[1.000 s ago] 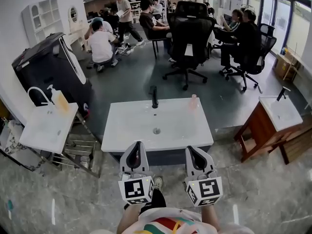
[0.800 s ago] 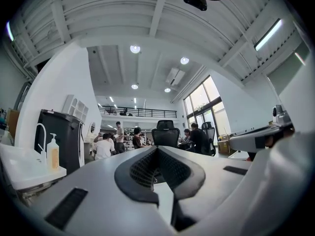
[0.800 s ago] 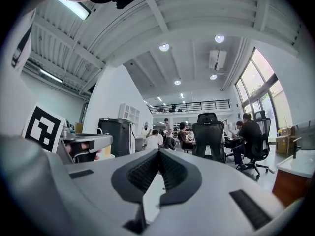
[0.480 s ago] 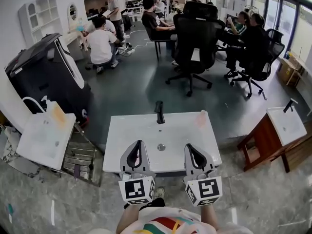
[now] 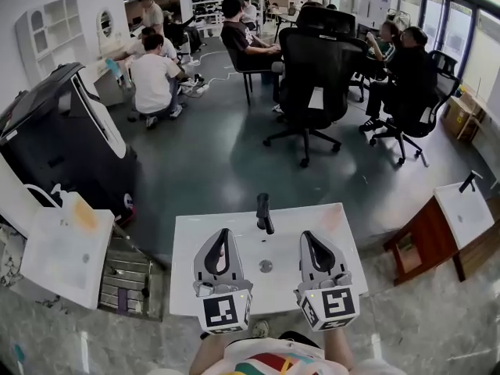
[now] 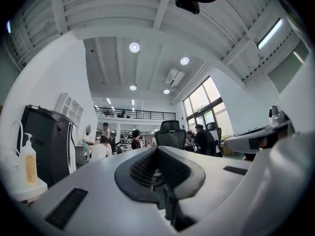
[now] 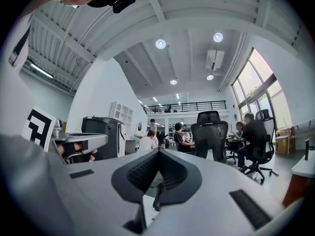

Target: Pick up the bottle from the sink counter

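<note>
A small pale pink bottle (image 5: 331,219) stands blurred at the back right corner of the white sink counter (image 5: 195,241), right of the black faucet (image 5: 264,212). My left gripper (image 5: 223,237) and right gripper (image 5: 311,239) are held side by side over the counter's front half, both pointing at its back edge, both shut and holding nothing. The bottle lies ahead and slightly right of the right gripper, well apart from it. In the left gripper view the left gripper (image 6: 157,154) has its jaws together; the right gripper (image 7: 158,154) looks the same in its own view. Neither gripper view shows the bottle.
A second white sink (image 5: 55,256) with an orange soap bottle (image 5: 80,213) stands at the left beside a black machine (image 5: 62,139). A third sink on a wooden stand (image 5: 461,217) is at the right. Office chairs (image 5: 312,76) and seated people fill the floor beyond.
The head view has come closer to the middle sink. Its counter has slid down the frame, and both shut grippers now hang over it instead of in front of it.
</note>
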